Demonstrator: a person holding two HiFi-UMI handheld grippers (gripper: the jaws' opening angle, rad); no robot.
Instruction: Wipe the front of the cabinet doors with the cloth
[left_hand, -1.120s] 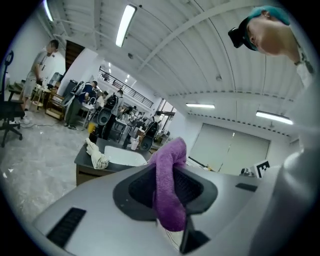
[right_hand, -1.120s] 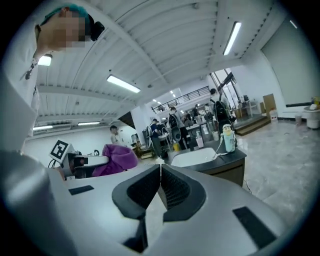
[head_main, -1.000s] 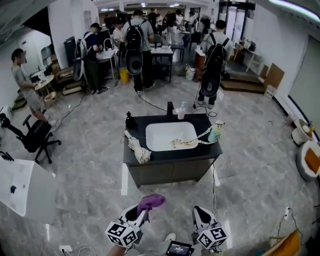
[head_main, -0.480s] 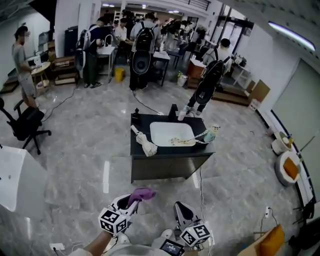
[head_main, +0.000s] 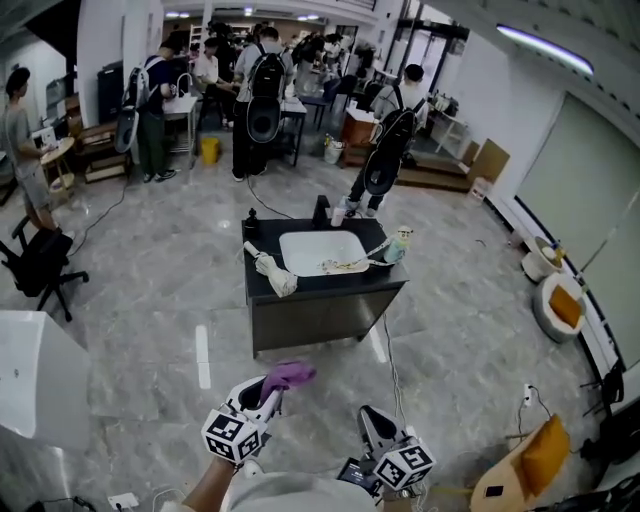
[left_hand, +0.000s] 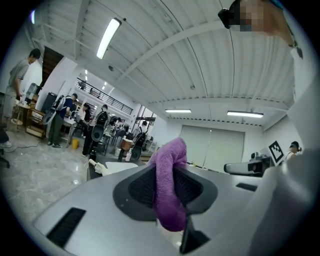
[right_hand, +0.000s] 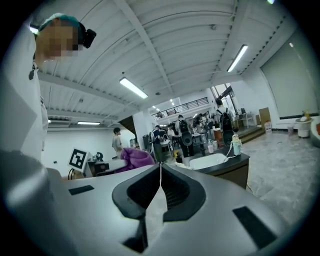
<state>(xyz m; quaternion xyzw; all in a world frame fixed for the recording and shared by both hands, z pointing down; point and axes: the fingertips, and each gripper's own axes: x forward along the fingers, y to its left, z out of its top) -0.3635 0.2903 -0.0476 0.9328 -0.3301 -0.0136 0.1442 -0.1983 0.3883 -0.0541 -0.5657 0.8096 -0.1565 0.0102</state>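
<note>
One cabinet (head_main: 322, 312) stands alone on the grey floor, its dark front facing the person. Its top carries one white sink (head_main: 308, 250), one pale rag (head_main: 272, 274) at the left end and one greenish bottle (head_main: 399, 244) at the right end.

Two grippers are in front of the cabinet, well apart from its doors, each with one marker cube. The left gripper (head_main: 272, 392) is clamped on the one purple cloth (head_main: 288, 375). In the left gripper view the cloth (left_hand: 168, 162) is pinched between the two dark pads of that gripper (left_hand: 167, 192), bulging above them and hanging a little below. The cloth touches nothing of the cabinet.

The right gripper (head_main: 368, 416) sits just beside the left one, equally far from the cabinet. In the right gripper view its (right_hand: 160, 186) two jaws are pressed together with only a thin seam between them and nothing held. That view also shows the cabinet (right_hand: 233, 173) ahead.

Left of the cabinet stands one black office chair (head_main: 38, 262). Beyond the cabinet four people stand out clearly, two of them with backpacks. More crowd behind, too small to count.
</note>
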